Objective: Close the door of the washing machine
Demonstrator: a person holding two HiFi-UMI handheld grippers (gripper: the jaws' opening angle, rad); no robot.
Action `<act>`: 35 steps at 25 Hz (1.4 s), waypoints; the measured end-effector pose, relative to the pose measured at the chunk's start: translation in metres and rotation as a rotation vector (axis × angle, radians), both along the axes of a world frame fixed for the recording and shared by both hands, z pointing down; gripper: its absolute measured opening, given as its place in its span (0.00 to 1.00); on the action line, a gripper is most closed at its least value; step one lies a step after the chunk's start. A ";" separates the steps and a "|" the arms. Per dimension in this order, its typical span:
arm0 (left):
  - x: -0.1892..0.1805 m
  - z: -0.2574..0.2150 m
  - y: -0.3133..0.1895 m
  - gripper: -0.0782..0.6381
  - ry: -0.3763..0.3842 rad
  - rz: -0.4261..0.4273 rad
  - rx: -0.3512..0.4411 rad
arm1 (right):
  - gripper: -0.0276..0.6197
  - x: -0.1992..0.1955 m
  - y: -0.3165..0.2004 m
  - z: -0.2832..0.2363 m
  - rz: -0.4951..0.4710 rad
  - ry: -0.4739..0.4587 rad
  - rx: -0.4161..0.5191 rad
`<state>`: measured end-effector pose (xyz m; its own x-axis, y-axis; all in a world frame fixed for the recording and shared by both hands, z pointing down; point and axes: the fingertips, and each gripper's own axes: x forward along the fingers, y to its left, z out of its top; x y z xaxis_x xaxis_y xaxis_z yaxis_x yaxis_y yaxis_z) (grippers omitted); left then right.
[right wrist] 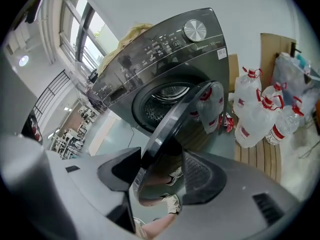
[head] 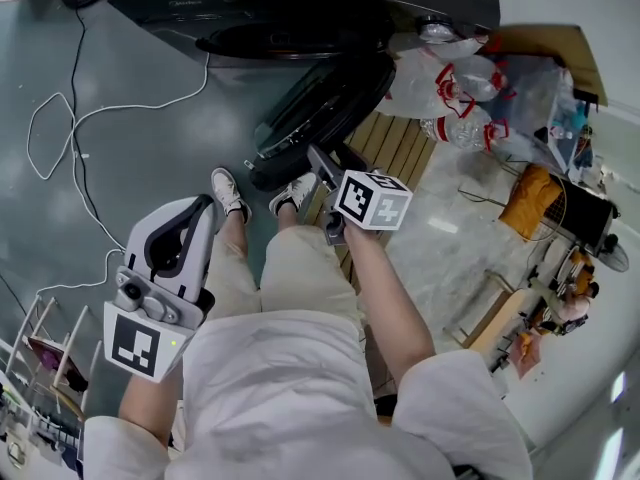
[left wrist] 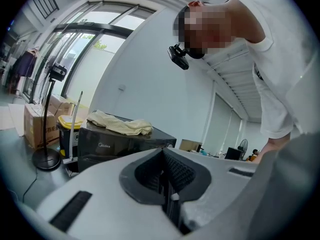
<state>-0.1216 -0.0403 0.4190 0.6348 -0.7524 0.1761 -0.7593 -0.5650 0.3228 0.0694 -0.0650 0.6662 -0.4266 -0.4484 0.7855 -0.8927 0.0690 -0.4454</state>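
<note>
- The washing machine [head: 300, 8] stands at the far side of the floor. Its door [head: 320, 108] is wide open and juts towards the person, with the hinge at the far right and the free rim near.
- The right hand-held gripper [head: 330, 163] has its jaws spread around that free rim. In the right gripper view the rim fills the gap between the pads, so it looks pinched rather than merely straddled.
- The left hand-held gripper [head: 200, 208] is at the near left, well apart from the machine, jaws pressed together on nothing.
- The step in hand appears to be the start of the swing, as the drum opening [right wrist: 167, 96] is fully exposed.
- Next, the rim probably needs carrying leftwards and away on the hinge's arc, wrist turning with it, then a firm push until it latches.
- The water bottles [head: 450, 88] on the right stand clear of that arc.
</note>
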 end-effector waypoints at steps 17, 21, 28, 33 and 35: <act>-0.032 0.001 -0.007 0.12 -0.007 -0.066 0.000 | 0.44 -0.034 -0.034 -0.001 0.098 -0.057 0.015; -0.039 0.004 -0.005 0.12 -0.006 -0.074 -0.002 | 0.44 -0.045 -0.041 -0.002 0.072 -0.073 0.032; -0.049 0.010 -0.004 0.12 -0.003 -0.099 -0.018 | 0.45 -0.059 -0.057 -0.004 0.061 -0.081 0.055; -0.056 0.014 -0.005 0.12 -0.005 -0.112 -0.024 | 0.45 -0.069 -0.073 -0.002 0.050 -0.090 0.068; -0.058 0.014 -0.005 0.12 -0.003 -0.116 -0.023 | 0.45 -0.074 -0.078 -0.003 0.042 -0.089 0.074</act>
<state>-0.1796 -0.0455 0.4328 0.5431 -0.8164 0.1965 -0.8202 -0.4657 0.3324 -0.0044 -0.1433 0.6636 -0.4726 -0.5228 0.7095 -0.8528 0.0684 -0.5177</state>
